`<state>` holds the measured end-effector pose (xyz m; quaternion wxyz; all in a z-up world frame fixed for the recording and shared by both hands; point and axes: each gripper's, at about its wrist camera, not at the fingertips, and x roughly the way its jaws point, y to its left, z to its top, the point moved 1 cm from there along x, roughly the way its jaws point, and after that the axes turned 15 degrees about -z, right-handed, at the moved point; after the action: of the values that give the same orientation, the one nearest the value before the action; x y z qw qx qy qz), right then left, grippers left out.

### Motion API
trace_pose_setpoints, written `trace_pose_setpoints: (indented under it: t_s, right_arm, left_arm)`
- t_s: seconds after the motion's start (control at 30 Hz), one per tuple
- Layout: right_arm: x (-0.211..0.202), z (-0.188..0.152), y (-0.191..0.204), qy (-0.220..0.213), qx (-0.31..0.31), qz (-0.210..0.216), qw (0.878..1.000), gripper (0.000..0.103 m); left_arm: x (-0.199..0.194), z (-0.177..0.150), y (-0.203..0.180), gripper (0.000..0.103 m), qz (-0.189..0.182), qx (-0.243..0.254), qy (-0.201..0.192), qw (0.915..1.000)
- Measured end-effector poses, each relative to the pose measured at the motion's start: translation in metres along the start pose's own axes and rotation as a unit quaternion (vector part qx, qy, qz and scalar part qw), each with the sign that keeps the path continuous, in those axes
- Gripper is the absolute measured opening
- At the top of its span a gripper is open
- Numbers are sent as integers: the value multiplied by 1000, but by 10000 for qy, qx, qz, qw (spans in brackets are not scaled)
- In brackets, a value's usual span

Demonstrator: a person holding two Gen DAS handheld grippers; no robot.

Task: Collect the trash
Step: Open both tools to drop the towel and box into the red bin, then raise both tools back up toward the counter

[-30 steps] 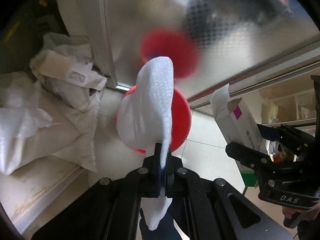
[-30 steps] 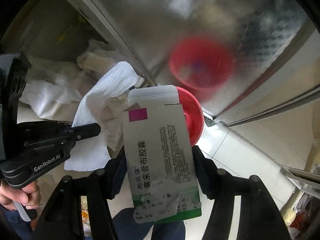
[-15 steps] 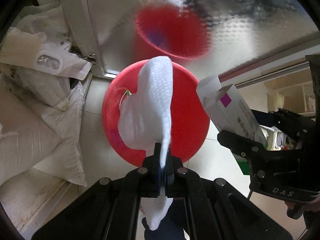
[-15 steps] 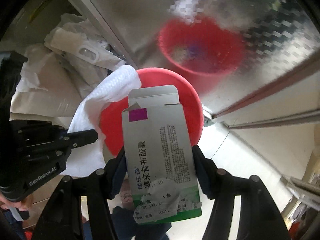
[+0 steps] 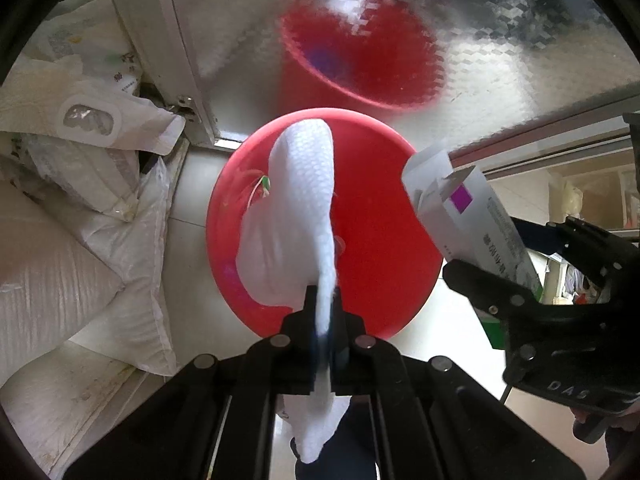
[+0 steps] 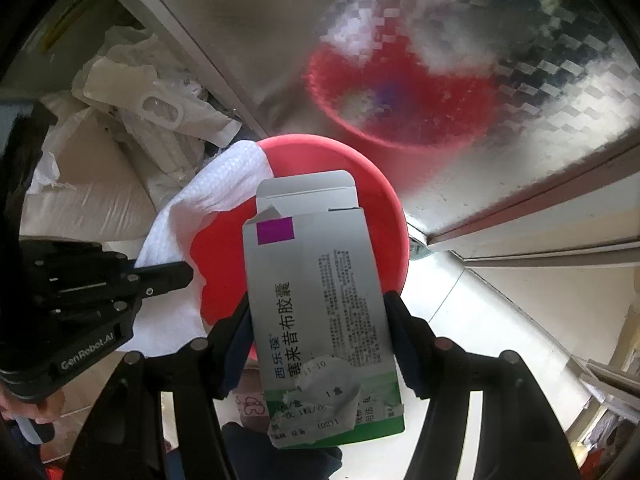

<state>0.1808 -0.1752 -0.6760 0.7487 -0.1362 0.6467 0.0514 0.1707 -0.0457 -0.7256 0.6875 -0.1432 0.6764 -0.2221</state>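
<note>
Red plastic fills the middle of both views: the bin (image 5: 380, 248) stands on the pale tiled floor (image 5: 188, 236), close against a reflective metal panel (image 5: 240, 20) that mirrors it, and both pieces of trash are held above its mouth. A white paper towel (image 5: 300, 216) is pinched in the fully closed left tongs (image 5: 325, 300), its loose bulk hanging over the bin's centre and a tail trailing behind the jaws. A torn grey-and-green medicine box (image 6: 320, 300) is clamped across its width in the half-open right tongs (image 6: 318, 312), its open flap towards the far rim. The step in hand is judged to be the drop. It is best done with both pieces kept inside the rim before release; the box sits nearer the edge and should be brought inward, since its flat card could glance off the rim. The towel may cling to the pads, so a wide opening is advised. White sacks (image 5: 60, 280) lie stacked just beside the bin and should be kept clear.
</note>
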Motion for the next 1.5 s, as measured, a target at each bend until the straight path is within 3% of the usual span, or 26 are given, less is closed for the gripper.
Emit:
trace_pose_setpoints:
  t_s: [0.03,0.1,0.2,0.37,0.47,0.57,0.8,1.17,1.3,1.43,1.5]
  right_arm:
    - [-1,-1,0,-1,-25,7,10000,62]
    - [1,0,1,-49,-31,61,10000,74]
    - [1,-1,0,-115,-9,140,9998,82]
    - [-5,-2,-3,-168,-8,185,9997,90]
    - [-18,-3,-9,-198,25,155,9997,94]
    - [-44,-3,-15,-286,32,136,9995,97]
    - [-134,-5,-24,-603,-130,206,9979,102]
    - [-306,-28,-45,-798,27,69,9968,102]
    - [-376,-30,-57,-1056,238,-1,9941,102]
    - [-433,-28,-64,-1471,396,-128,9882,102]
    - [-461,-26,-65,-1647,462,-188,9851,102]
  left_arm:
    - [1,-1,3,5,-1,57,-55,10000]
    - [0,0,3,13,-61,64,-97,9999]
    - [0,-1,8,26,-168,-65,-121,9998]
    - [-10,-6,9,58,35,-114,-233,9997]
    - [-31,-9,3,71,105,-158,-400,9990]
    - [-60,-13,-10,75,60,-183,-458,9988]
    - [-145,-25,-67,81,421,93,-722,9965]
    - [-293,-51,-179,84,252,425,-911,9946]
    - [-358,-55,-215,92,525,674,-1299,9878]
    - [-420,-56,-251,103,487,918,-1608,9815]
    - [-447,-54,-261,103,499,1011,-1764,9778]
